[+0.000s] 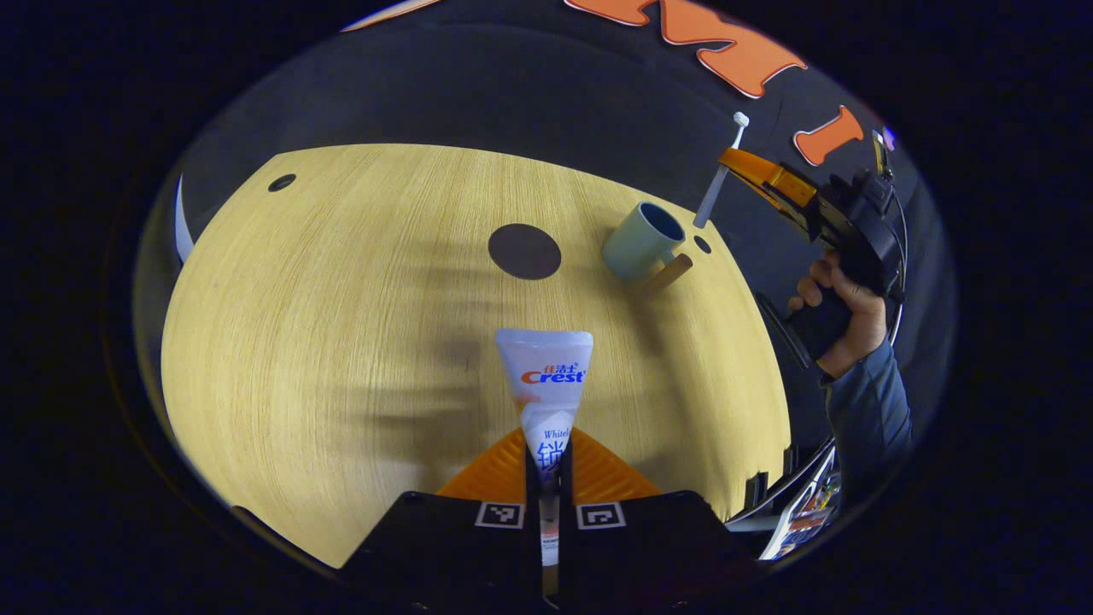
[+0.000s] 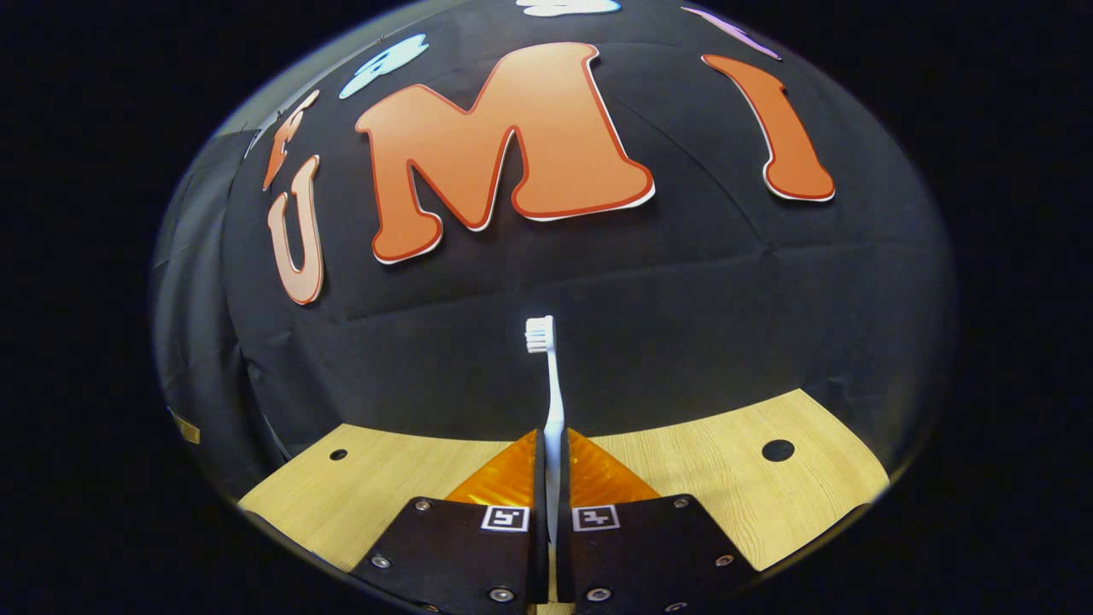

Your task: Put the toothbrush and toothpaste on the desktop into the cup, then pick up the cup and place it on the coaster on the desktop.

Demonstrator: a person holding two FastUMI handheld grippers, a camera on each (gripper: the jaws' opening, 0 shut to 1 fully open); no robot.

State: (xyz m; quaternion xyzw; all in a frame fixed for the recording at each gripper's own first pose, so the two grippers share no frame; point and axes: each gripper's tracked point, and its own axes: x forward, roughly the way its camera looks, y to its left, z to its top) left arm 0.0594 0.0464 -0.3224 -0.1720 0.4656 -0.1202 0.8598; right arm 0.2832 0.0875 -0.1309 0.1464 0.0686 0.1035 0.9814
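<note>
Wooden bench (image 1: 341, 342) carries the cup (image 1: 642, 242) at one o'clock. Left jaws pinch the toothpaste (image 1: 546, 384); right jaws pinch the toothbrush (image 2: 551, 393). Lower the brush straight in, handle first, slowly.

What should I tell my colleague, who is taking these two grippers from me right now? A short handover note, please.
Left gripper: shut on the toothpaste, tube pointing forward above the desktop.
Right gripper: shut on the toothbrush, bristles up, held near the cup.
The cup stands empty on the desktop, right of the dark round coaster.
Done: both items picked up.
Left: drop the toothbrush and toothpaste into the cup, then set the cup on the coaster.
</note>
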